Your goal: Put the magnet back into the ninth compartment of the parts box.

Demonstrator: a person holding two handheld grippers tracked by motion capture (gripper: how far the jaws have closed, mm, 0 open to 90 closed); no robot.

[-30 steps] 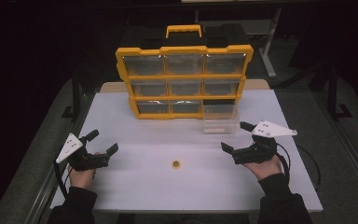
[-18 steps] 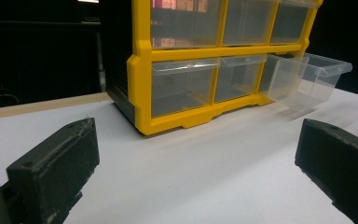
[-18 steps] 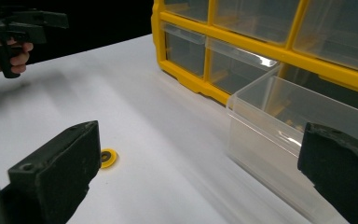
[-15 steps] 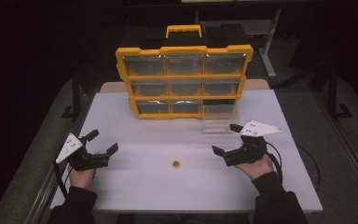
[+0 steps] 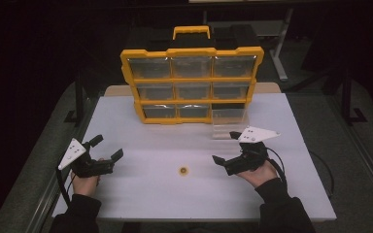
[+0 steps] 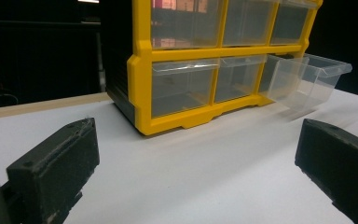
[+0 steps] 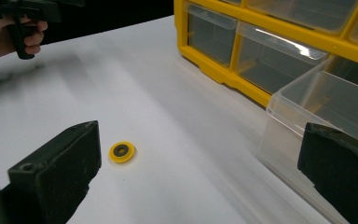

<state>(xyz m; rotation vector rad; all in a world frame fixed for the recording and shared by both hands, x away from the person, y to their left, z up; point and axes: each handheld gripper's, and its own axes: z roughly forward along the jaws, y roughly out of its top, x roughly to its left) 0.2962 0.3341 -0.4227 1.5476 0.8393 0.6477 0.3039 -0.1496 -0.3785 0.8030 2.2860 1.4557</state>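
We see the yellow washer (image 5: pixel 183 170) lying flat on the bench (image 5: pixel 150 194), bare surface all around, between our left gripper (image 5: pixel 108 147) and right gripper (image 5: pixel 227 147), both spread wide and holding nothing. The clear drawer (image 5: pixel 228 122) juts from the yellow organizer (image 5: pixel 192 80), near the right gripper.

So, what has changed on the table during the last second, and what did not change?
The right gripper moved left, toward the small yellow ring in the middle of the table, with its jaws open and holding nothing. The left gripper stayed in place, also open. The ring, the yellow drawer box and the pulled-out clear drawer did not move.
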